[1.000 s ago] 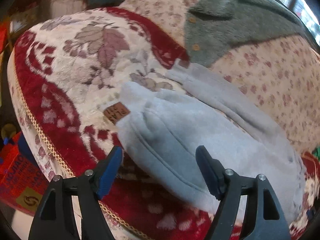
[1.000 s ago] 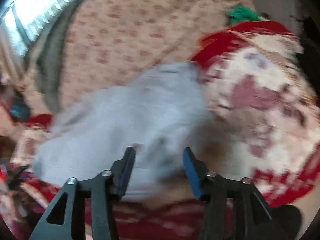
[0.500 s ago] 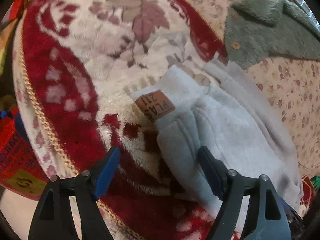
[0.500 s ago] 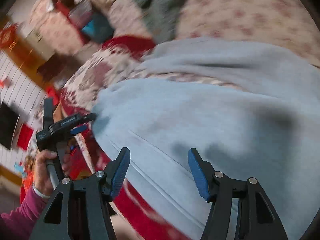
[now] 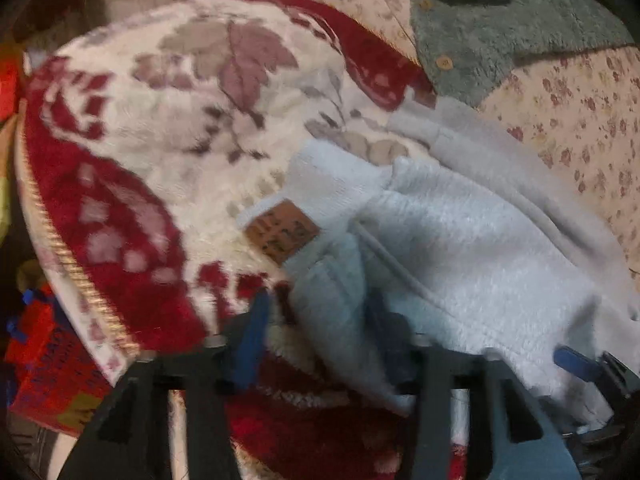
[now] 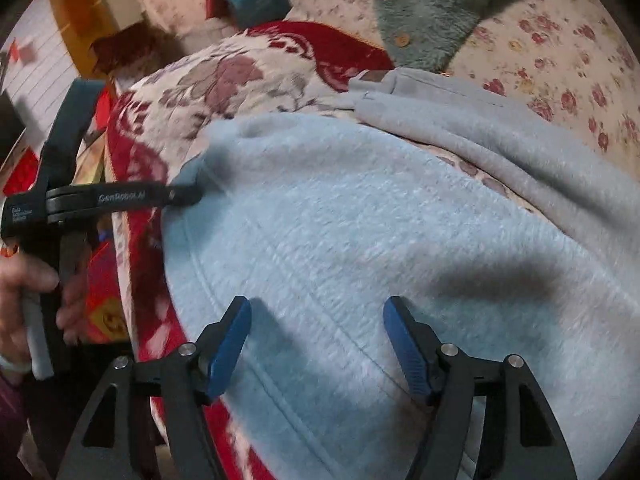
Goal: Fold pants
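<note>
Light blue fleece pants (image 5: 460, 248) with a brown label (image 5: 282, 232) lie on a red and cream floral blanket (image 5: 168, 128). My left gripper (image 5: 316, 328) is open, its blue fingers astride the pants' waistband edge near the label; in the right wrist view it (image 6: 188, 196) touches that same corner. My right gripper (image 6: 318, 340) is open and hovers just over the pants (image 6: 360, 240) near their near edge; its tip shows in the left wrist view (image 5: 576, 360).
A grey-green fleece garment with buttons (image 5: 500, 28) lies behind on a rose-print sheet (image 5: 580, 112). The blanket's gold-trimmed edge (image 5: 68, 256) drops off at the left, with red items (image 5: 44, 352) below. A hand (image 6: 24, 292) holds the left gripper.
My left gripper moved forward onto the waistband edge, its fingers now around the fabric and closer together. My right gripper shifted slightly over the pants and stays open.
</note>
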`<state>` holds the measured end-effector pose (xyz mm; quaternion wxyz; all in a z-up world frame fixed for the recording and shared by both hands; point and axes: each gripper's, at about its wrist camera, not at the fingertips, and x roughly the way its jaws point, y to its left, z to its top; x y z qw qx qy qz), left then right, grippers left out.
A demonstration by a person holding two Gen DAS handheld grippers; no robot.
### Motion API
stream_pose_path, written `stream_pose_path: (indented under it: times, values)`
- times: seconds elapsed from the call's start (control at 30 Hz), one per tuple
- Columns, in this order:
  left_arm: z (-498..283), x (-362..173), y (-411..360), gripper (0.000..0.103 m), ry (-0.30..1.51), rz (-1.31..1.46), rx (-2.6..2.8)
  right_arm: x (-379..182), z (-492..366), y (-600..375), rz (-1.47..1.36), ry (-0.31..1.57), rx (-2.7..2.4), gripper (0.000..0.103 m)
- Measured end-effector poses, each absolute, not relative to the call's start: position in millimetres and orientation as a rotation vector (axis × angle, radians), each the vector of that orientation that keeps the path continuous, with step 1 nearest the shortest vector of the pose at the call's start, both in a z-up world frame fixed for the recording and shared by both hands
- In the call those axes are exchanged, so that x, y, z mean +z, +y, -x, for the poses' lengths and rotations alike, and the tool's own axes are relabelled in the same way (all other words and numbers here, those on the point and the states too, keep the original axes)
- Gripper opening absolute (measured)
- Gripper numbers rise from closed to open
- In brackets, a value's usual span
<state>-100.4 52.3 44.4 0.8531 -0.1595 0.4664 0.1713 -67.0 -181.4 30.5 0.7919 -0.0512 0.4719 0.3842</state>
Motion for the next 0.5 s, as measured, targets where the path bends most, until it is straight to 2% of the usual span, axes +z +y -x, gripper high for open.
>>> stream_pose_path:
  times: [0.07, 0.17, 0.27, 0.5]
  values:
    - [109.1, 58.5, 52.9, 0.081, 0.925, 0.360, 0.358, 39.9, 59.1, -202.7, 0.022, 1.025, 0.825, 0.074]
    - [113.5, 82.2, 47.2, 0.082, 0.849, 0.345, 0.343, 55.0, 46.4, -236.0, 0.006, 0.999, 0.761, 0.074]
    - [103.6, 100.3, 34.7, 0.087, 0.810, 0.350, 0.253, 69.9, 31.4, -276.0, 0.009, 0.963, 0.682, 0.074]
    - [32.4, 123.2, -17.5, 0.088, 0.787, 0.271, 0.023, 99.0, -18.6, -364.8, -0.008, 0.953, 0.535, 0.074]
